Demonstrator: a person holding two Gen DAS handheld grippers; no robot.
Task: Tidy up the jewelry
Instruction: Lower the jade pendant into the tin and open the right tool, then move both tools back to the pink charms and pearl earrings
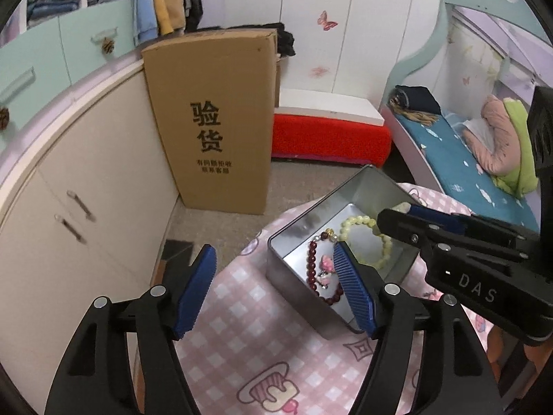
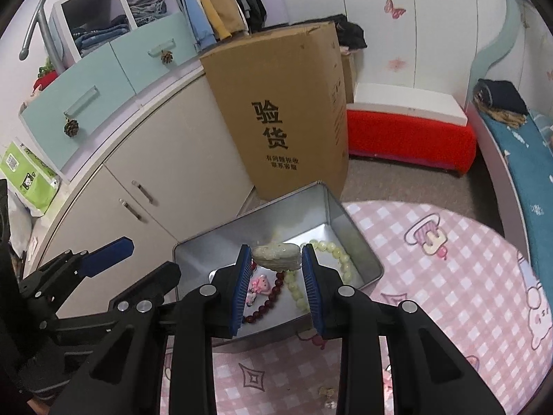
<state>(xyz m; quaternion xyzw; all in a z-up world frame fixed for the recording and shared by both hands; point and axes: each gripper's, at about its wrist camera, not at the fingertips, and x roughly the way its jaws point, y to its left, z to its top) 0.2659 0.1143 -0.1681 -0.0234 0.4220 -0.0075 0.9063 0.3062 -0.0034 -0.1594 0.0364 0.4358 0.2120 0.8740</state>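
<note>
A silver tin box (image 1: 293, 238) (image 2: 359, 242) sits on the pink checked tablecloth (image 1: 242, 328) (image 2: 449, 276). Inside lie a dark red bead bracelet (image 1: 311, 266) (image 2: 273, 295), a pale green bead bracelet (image 1: 359, 224) (image 2: 340, 254) and a small pink charm (image 1: 326, 263) (image 2: 257, 285). My right gripper (image 2: 276, 259) (image 1: 402, 212) is shut on a pale jade pendant (image 2: 276, 257) and holds it over the box. My left gripper (image 1: 276, 263) is open and empty, its right finger over the box's near side; it also shows in the right wrist view (image 2: 103, 256).
A tall cardboard box (image 1: 211, 121) (image 2: 287, 110) stands on the floor against cream cabinets (image 1: 86, 190) (image 2: 155, 173). A red and white bench (image 1: 328, 128) and a bed with blue bedding (image 1: 466, 159) lie beyond. The round table's edge runs just behind the tin.
</note>
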